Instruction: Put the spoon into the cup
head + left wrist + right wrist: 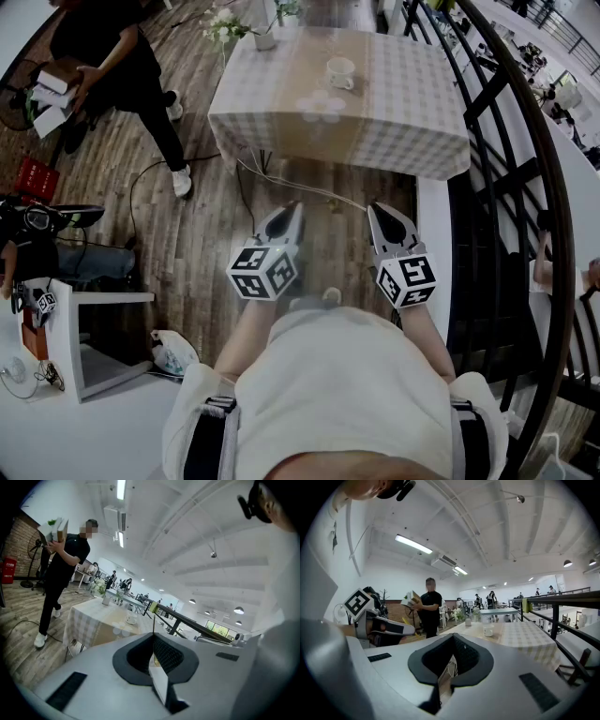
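Note:
A white cup (340,72) stands on a saucer on a table with a checked cloth (412,112), well ahead of me. I cannot make out a spoon in any view. Both grippers hang close in front of my body over the wooden floor, short of the table. My left gripper (296,206) is shut and holds nothing; its jaws meet in a line in the left gripper view (153,634), where the cup (131,619) is small and far. My right gripper (374,208) also looks shut and empty (453,636); its view shows the cup (488,630) on the table (529,637).
A person carrying books (103,56) walks on the floor left of the table. A vase of flowers (264,36) stands at the table's far left corner. A cable (300,187) runs under the table's near edge. A black railing (511,150) borders the right side. A white stool (89,328) sits at lower left.

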`<state>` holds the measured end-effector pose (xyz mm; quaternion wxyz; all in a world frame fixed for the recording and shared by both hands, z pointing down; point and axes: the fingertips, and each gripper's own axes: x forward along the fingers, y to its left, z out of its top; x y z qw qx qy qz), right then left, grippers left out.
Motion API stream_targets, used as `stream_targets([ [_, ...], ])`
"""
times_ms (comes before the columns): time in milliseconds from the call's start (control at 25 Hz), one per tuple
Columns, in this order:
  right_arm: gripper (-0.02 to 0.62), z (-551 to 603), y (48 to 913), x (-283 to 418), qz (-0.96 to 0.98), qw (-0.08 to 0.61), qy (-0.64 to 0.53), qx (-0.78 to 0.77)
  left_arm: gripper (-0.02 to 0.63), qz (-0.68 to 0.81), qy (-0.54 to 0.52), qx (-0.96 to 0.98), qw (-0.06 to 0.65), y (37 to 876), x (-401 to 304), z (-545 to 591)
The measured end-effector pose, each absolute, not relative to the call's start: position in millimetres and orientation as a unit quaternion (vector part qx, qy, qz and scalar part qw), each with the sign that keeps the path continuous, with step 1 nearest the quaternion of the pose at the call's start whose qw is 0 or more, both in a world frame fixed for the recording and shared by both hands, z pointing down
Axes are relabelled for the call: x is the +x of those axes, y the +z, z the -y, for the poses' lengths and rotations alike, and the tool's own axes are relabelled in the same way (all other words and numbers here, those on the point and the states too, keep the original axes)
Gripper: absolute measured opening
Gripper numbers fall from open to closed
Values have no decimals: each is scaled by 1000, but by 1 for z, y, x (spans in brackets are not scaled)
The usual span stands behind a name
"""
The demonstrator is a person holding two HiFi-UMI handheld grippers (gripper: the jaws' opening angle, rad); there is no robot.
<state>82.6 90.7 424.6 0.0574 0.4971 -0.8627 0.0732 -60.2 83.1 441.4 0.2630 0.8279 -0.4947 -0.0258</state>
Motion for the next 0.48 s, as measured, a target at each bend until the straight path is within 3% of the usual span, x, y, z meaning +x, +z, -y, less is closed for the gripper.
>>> stream_targets([
  [480,0,-90,421,76,870,56,62,486,5,501,-36,827,254,434,-63,-84],
])
